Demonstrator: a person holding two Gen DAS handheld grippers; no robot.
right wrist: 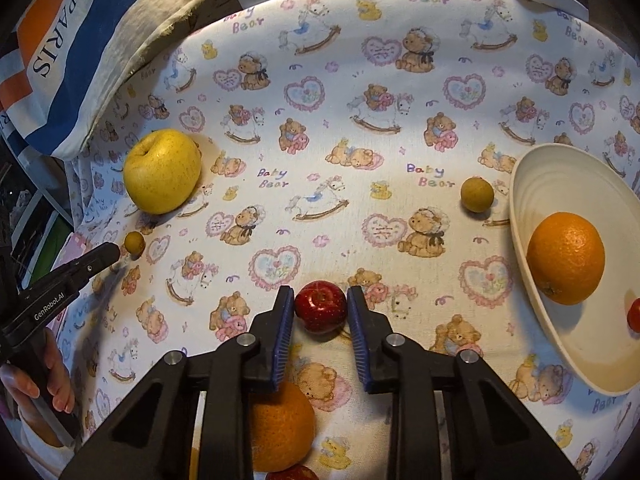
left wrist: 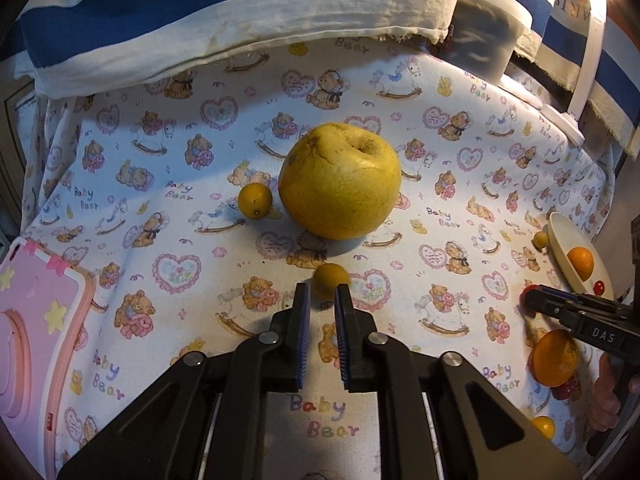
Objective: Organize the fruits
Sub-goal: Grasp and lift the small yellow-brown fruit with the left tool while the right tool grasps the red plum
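Observation:
In the left wrist view a large yellow pear (left wrist: 340,181) lies mid-cloth, a small yellow fruit (left wrist: 255,199) to its left. My left gripper (left wrist: 322,294) is open, its tips on either side of a small yellow-brown fruit (left wrist: 330,278). In the right wrist view my right gripper (right wrist: 320,298) is open around a small red apple (right wrist: 321,306), which rests on the cloth. A cream plate (right wrist: 532,184) at right holds an orange (right wrist: 565,257) and a red fruit (right wrist: 634,315). A brown round fruit (right wrist: 477,194) sits left of the plate. A second orange (right wrist: 280,432) lies under the right gripper.
The bear-print cloth (right wrist: 320,120) covers the table. A striped tote bag (left wrist: 200,20) lies along the far edge with a translucent container (left wrist: 492,36). A pink case (left wrist: 36,320) sits at the left edge. A white lamp base (left wrist: 568,124) stands far right.

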